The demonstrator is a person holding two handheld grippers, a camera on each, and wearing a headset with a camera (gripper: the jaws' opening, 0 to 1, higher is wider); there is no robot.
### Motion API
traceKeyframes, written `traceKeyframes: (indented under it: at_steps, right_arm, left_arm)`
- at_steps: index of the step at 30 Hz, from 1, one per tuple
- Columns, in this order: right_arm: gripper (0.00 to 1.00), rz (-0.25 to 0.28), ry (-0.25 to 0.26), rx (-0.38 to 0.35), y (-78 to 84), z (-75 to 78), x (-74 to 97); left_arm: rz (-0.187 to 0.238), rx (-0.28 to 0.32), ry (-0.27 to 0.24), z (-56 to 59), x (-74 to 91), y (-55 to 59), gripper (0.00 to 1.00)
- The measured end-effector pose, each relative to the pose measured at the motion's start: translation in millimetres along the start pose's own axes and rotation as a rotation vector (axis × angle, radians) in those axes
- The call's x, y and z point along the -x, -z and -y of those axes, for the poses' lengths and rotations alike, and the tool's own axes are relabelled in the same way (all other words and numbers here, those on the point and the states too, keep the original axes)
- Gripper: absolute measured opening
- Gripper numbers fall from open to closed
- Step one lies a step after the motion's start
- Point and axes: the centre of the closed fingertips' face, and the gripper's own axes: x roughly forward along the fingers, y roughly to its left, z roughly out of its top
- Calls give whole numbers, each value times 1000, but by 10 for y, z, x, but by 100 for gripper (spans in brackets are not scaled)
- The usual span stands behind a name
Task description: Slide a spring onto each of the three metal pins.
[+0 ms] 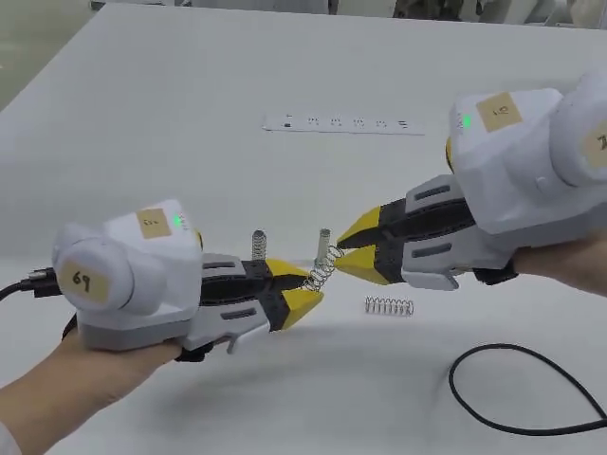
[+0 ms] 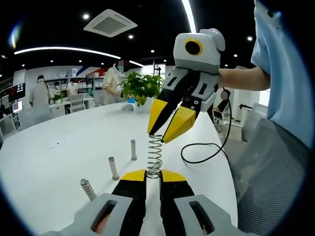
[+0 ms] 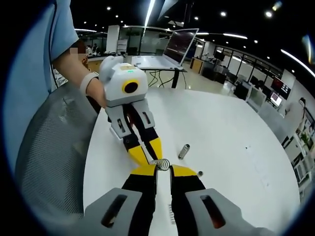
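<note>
Two grippers share one spring [image 1: 322, 270]. Nearest us, the left gripper [image 1: 305, 301] pinches its lower end with narrow jaws. Beyond, the right gripper [image 1: 347, 248] nips its upper end the same way. A spare spring [image 1: 389, 305] lies on the table [image 1: 190, 114] just right of the held one. Just behind the held one stands a bare pin [image 1: 324, 237], and further left a fitted pin [image 1: 258, 245] wearing its coil. We judge that two grips pulling unevenly could bend the spring, or flick it away on release.

Open-plan office; laptop [image 3: 183, 45] on desk [image 3: 145, 62], ceiling lights [image 3: 150, 10].
</note>
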Motion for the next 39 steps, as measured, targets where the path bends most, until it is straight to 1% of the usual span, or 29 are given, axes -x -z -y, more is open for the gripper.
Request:
traceKeyframes:
  at_steps: [3, 9, 17, 22, 26, 28, 31, 34, 37, 38, 39]
  right_arm:
    - [7, -9, -7, 27, -16, -20, -10]
    - [7, -20, -23, 53, -17, -37, -16]
    - [7, -26, -43, 76, -38, -86, -7]
    - [8, -43, -68, 90, -29, -131, -4]
    - [12, -52, -89, 94, -36, -159, -1]
    - [13, -62, -108, 103, -32, -174, 6]
    - [19, -83, -154, 116, -7, -213, 12]
    - [19, -100, -181, 138, 3, -225, 15]
    - [20, -121, -224, 140, 21, -272, 4]
    - [20, -142, -250, 152, 49, -308, 0]
    - [21, -149, -255, 158, 55, -319, -10]
  left_arm:
    - [-5, 0, -2, 5, 11, 8, 2]
    - [-11, -4, -13, 21, 56, 22, 2]
    - [-4, 2, -31, 63, 100, 23, 1]
    - [-3, 2, -39, 89, 124, 38, 1]
    - [-13, -3, -38, 104, 137, 73, 1]
    - [-19, -8, -30, 126, 139, 91, 1]
    - [-32, -25, -19, 157, 141, 124, 1]
    - [-37, -37, -8, 182, 143, 132, 1]
    - [-39, -46, -2, 193, 145, 132, 1]
    - [-39, -51, 0, 197, 145, 130, 1]
    - [-40, -50, 2, 199, 146, 131, 1]
